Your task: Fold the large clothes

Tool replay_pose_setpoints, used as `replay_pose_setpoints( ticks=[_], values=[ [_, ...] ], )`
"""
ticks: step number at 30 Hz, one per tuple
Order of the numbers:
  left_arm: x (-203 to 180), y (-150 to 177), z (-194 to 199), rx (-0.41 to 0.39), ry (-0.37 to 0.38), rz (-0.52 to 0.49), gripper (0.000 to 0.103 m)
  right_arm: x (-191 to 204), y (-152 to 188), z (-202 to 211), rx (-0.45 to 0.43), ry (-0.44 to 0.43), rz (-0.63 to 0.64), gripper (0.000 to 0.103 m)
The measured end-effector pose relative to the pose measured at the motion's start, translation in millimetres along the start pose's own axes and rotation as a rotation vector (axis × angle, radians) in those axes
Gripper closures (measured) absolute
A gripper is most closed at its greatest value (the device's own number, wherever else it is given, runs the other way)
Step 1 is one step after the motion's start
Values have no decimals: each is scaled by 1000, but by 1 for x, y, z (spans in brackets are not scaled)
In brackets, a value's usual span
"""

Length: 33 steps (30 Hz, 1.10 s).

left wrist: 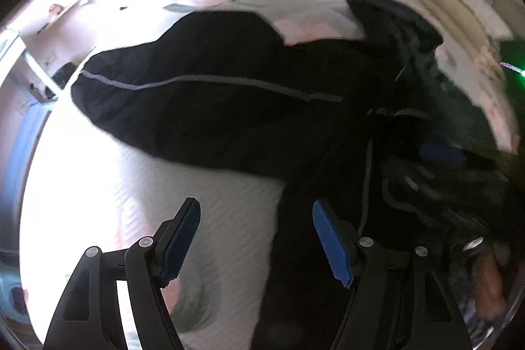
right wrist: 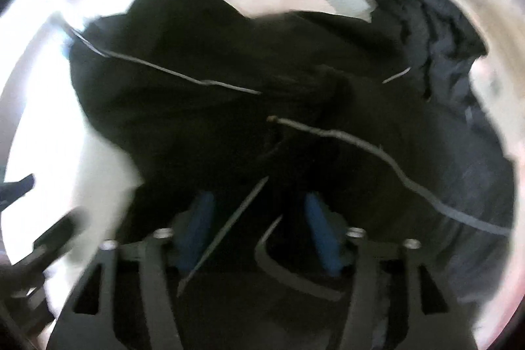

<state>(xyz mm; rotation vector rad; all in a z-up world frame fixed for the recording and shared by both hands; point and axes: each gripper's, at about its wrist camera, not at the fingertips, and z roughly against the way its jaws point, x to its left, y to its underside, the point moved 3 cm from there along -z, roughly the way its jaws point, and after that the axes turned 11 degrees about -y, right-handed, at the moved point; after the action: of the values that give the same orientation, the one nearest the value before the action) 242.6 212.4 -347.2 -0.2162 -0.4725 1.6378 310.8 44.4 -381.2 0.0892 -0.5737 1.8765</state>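
My left claw [left wrist: 256, 238] hangs spread over the bed [left wrist: 210, 218], empty. My right claw [right wrist: 259, 232] is spread too, though blur hides any grip. The black garment [left wrist: 213, 100] lies rumpled ahead; next I must pinch an edge.

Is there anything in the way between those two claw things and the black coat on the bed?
Nothing visible. The left gripper hangs open right at the edge of the black coat, bare bedspread below its jaws. The right gripper, jaws open, is already over the coat's folds.
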Motion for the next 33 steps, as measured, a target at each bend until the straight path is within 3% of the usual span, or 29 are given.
replay_pose_setpoints(
  ticks=[2, 5, 8, 10, 12, 13, 14, 16, 19, 22, 24, 27, 33],
  values=[
    [-14, -12, 2, -14, 45, -15, 30, -14, 11, 38, -61, 5, -11, 36],
    [-43, -30, -2, -22, 168, -50, 30, -46, 31, 80, -136, 112, -76, 36],
    [-73, -47, -20, 5, 306, -49, 30, -135, 48, 98, -139, 327, -232, 36],
    [-94, -61, -38, 22, 385, -44, 30, -184, 61, 97, -124, 379, -336, 53],
    [-110, -72, -59, 57, 418, -35, 31, -220, 75, 91, -106, 396, -414, 54],
    [-119, -76, -72, 85, 438, -40, 39, -233, 81, 86, -93, 399, -450, 54],
    [-128, -78, -84, 117, 450, -51, 58, -240, 87, 82, -88, 378, -481, 54],
    [-140, -84, -97, 144, 432, -78, 78, -245, 90, 74, -79, 356, -499, 54],
    [-134, -93, -85, 101, 503, -58, 83, -240, 85, 73, -61, 393, -441, 54],
    [-109, -101, -64, 40, 603, 22, 83, -237, 78, 92, -136, 345, -443, 52],
    [-99, -102, -78, 77, 568, 40, 82, -246, 74, 100, -157, 366, -460, 49],
    [-107, -87, -124, 219, 508, 13, 81, -268, 75, 71, -46, 388, -493, 50],
    [-102, -80, -121, 194, 530, 55, 74, -274, 69, 55, -6, 435, -453, 47]
  ],
)
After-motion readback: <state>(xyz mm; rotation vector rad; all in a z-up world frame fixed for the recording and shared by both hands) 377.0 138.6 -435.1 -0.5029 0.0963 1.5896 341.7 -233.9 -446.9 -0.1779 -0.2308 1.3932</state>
